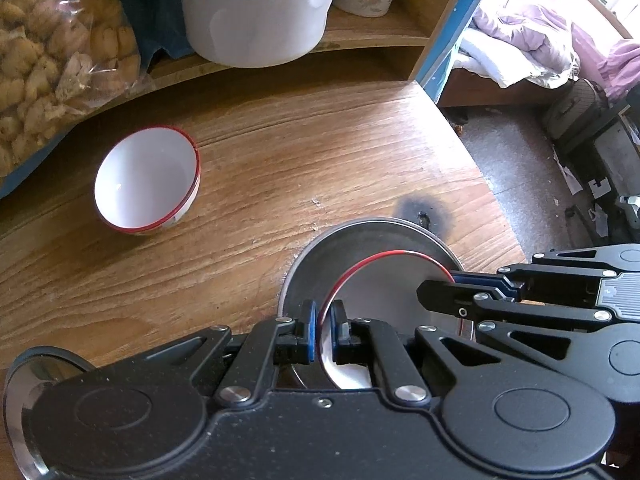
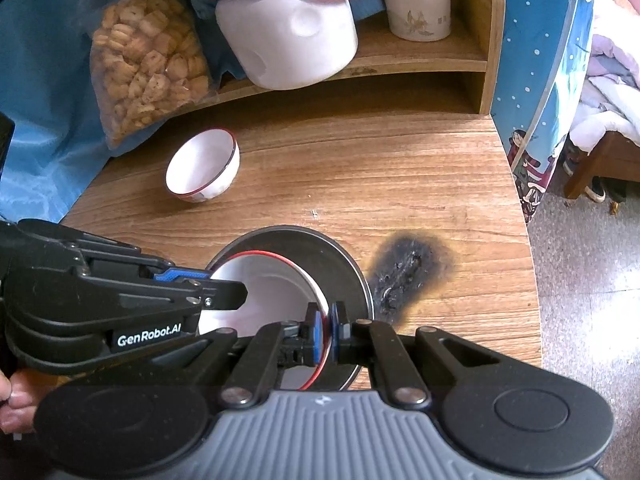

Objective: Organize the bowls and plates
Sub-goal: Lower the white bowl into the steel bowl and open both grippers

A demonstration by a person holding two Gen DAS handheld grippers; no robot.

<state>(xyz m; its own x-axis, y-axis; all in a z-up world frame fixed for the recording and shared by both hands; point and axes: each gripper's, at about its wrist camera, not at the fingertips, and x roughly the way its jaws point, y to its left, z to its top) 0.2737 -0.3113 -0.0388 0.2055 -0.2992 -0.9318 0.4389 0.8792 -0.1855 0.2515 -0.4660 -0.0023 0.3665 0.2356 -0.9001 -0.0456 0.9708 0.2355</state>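
Note:
A white red-rimmed bowl sits in a round metal plate near the table's front. My left gripper is shut on the bowl's left rim. My right gripper is shut on its right rim. A second white red-rimmed bowl stands alone on the wooden table farther back left. Another metal plate shows at the left wrist view's lower left edge.
A burn mark lies right of the plate. A wooden shelf at the back holds a white jug and a white cup. A bag of snacks leans back left. The table's edge is at right.

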